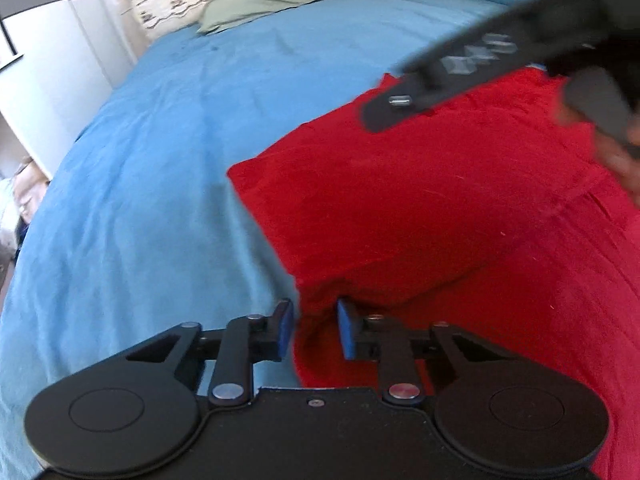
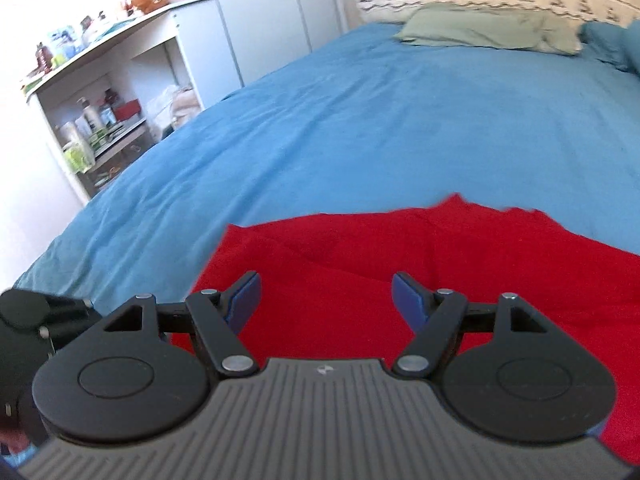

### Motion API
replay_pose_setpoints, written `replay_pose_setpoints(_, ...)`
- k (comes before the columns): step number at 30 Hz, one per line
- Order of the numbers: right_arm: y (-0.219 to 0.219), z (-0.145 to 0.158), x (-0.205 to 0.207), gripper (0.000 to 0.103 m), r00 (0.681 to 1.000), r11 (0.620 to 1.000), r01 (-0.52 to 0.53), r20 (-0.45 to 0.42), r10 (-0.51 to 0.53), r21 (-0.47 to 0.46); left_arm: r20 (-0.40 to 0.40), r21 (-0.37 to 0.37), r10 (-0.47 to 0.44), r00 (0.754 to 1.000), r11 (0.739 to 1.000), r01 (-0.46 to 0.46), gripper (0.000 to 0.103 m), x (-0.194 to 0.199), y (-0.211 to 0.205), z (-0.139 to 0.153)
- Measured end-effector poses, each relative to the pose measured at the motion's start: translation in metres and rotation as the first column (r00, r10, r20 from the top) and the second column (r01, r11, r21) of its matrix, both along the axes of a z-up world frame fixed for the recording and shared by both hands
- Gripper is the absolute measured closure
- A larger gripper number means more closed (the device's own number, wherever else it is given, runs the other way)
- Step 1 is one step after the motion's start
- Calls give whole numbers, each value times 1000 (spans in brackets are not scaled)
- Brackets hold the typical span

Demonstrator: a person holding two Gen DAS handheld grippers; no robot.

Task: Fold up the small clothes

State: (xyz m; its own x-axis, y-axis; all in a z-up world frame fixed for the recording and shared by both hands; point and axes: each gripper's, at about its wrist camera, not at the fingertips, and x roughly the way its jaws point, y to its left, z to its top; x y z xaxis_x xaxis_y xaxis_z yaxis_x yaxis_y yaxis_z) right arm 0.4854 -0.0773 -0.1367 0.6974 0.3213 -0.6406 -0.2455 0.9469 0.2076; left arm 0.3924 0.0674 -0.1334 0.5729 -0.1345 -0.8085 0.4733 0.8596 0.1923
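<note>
A red garment (image 1: 440,216) lies partly folded on the blue bedspread (image 1: 168,168). My left gripper (image 1: 314,330) is at the garment's near left edge, jaws narrowly apart with a fold of red cloth between the blue pads. Whether it grips the cloth I cannot tell. My right gripper (image 2: 326,300) is open and empty, hovering over the red garment (image 2: 420,264). The right gripper's body also shows blurred in the left wrist view (image 1: 500,68), above the garment's far side.
A green pillow (image 2: 488,28) and a blue pillow (image 2: 616,40) lie at the head of the bed. A white shelf unit (image 2: 112,92) with bottles stands left of the bed. The blue bedspread (image 2: 360,120) stretches beyond the garment.
</note>
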Motion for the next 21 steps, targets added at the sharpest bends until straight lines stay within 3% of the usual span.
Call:
replay_pose_setpoints(12,33,-8,17,15,998,998,-55,-25,55,-12,33,17,-92,995,996,91,76,-14,6,-2)
replay_pose_setpoints(21,34,-13,19,15,998,998,-56,-31,56,-19,58,31,-83,995,996,81,78,0,-4,-6)
